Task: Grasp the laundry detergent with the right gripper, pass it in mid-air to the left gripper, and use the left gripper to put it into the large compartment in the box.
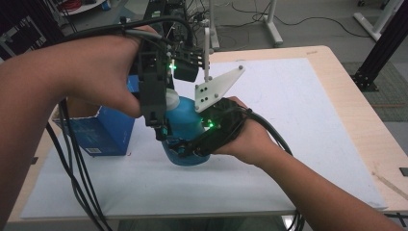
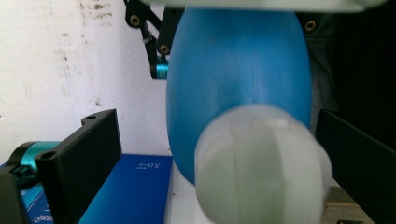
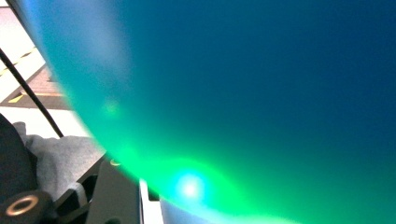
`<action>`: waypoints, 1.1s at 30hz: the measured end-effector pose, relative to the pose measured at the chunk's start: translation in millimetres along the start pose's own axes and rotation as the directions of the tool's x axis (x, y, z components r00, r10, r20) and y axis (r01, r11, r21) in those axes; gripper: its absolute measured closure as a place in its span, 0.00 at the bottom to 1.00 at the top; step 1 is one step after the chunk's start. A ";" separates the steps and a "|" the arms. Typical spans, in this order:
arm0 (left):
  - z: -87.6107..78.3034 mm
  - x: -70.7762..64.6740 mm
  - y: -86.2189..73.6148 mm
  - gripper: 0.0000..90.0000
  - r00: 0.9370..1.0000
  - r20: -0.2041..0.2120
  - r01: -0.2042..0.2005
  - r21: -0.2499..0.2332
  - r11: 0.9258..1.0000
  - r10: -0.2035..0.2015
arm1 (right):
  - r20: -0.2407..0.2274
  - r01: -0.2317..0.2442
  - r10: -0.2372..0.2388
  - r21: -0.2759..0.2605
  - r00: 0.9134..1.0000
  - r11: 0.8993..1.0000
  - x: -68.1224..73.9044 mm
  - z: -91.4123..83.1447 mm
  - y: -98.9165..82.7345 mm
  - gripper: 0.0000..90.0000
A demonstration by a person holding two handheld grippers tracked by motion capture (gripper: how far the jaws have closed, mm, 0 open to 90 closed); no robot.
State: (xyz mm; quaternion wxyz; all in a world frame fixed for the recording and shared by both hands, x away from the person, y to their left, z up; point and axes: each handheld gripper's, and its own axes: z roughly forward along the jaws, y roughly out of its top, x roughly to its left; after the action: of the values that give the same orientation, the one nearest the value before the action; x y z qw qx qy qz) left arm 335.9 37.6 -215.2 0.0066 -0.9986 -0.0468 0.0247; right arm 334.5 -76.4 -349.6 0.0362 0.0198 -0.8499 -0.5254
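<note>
The right gripper (image 1: 185,148), low at six o'clock of the white mat (image 1: 298,125), is clamped on the belly of a rounded blue plastic bottle (image 1: 185,126) that stands near the mat's middle. At twelve o'clock above it the left gripper (image 1: 161,130) points down, its black jaws spread either side of the bottle's white cap (image 2: 261,163) without touching. At nine o'clock sits a dark blue cardboard box (image 1: 108,132).

left claw (image 1: 161,132) points straight down, jaws spread wide and not pinching. right claw (image 1: 185,147) comes in sideways just below it, jaws clamped tight.
</note>
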 end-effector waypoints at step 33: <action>7.6 -7.5 8.3 0.15 1.000 -0.018 -0.015 0.027 1.000 0.016 | -0.002 -0.010 0.010 -0.022 1.000 1.000 -0.6 2.5 7.5 0.52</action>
State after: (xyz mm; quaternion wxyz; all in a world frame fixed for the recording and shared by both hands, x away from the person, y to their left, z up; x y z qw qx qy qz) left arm 328.9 28.8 -222.6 0.0203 -0.9989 -0.0386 0.0161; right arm 334.9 -70.8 -344.0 0.0397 0.0157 -0.8440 -0.5346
